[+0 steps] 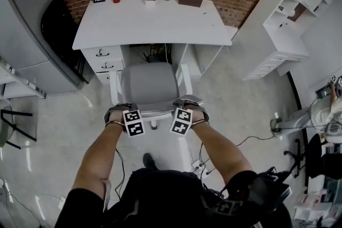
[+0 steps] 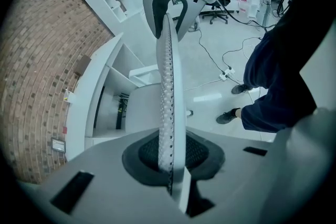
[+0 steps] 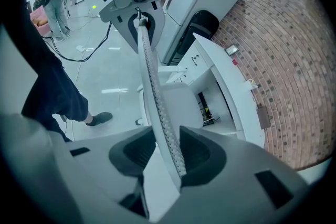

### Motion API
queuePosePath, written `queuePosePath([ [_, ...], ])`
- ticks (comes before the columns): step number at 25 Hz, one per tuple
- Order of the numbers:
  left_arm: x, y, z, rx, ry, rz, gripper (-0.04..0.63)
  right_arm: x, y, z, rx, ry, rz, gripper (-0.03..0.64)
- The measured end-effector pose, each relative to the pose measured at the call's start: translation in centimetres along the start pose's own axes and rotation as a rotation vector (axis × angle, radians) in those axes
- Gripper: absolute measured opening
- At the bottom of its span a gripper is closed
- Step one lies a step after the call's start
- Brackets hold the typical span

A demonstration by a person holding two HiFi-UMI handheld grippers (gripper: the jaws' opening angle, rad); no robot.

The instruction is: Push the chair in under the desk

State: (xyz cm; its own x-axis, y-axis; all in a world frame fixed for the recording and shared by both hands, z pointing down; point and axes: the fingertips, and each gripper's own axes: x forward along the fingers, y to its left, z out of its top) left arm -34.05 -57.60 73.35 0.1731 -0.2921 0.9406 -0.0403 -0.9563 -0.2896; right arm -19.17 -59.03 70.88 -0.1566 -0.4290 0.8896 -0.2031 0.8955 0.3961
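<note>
Top edge of backrest (image 2: 167, 60) is clamped by left gripper (image 1: 122, 113) and right gripper (image 1: 188, 108), side by side. The desk (image 1: 152, 24) opening lies straight ahead of the chair (image 1: 149, 85); equal push is called for.

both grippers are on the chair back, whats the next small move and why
Probably push the chair straight forward toward the desk. The left gripper and right gripper are both clamped on its backrest, and the chair stands in front of the kneehole, lined up with it but not yet under the desk.
</note>
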Motion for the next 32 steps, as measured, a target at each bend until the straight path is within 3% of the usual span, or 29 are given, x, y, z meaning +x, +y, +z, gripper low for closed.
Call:
queuePosePath([
  [14,1.2,3.7,0.0,0.011,-0.021,-0.028,0.049,1.6,-3.2,0.2,-0.003,0.02,-0.02,0.146],
  [17,1.7,4.9,0.2,0.02,-0.012,-0.007,0.049,2.0,-4.2,0.1,-0.008,0.019,-0.033,0.144],
  [22,2.6,6.3,-0.3,0.014,0.017,-0.042,0.049,2.9,-5.2,0.4,-0.018,0.009,-0.018,0.138],
  [28,3.4,9.0,-0.2,0.02,0.022,0.007,0.049,3.9,-7.6,0.7,-0.037,0.0,-0.03,0.137],
  [32,4.0,10.1,0.0,0.01,0.036,-0.006,0.049,4.5,-8.7,0.5,-0.047,0.003,-0.027,0.133],
])
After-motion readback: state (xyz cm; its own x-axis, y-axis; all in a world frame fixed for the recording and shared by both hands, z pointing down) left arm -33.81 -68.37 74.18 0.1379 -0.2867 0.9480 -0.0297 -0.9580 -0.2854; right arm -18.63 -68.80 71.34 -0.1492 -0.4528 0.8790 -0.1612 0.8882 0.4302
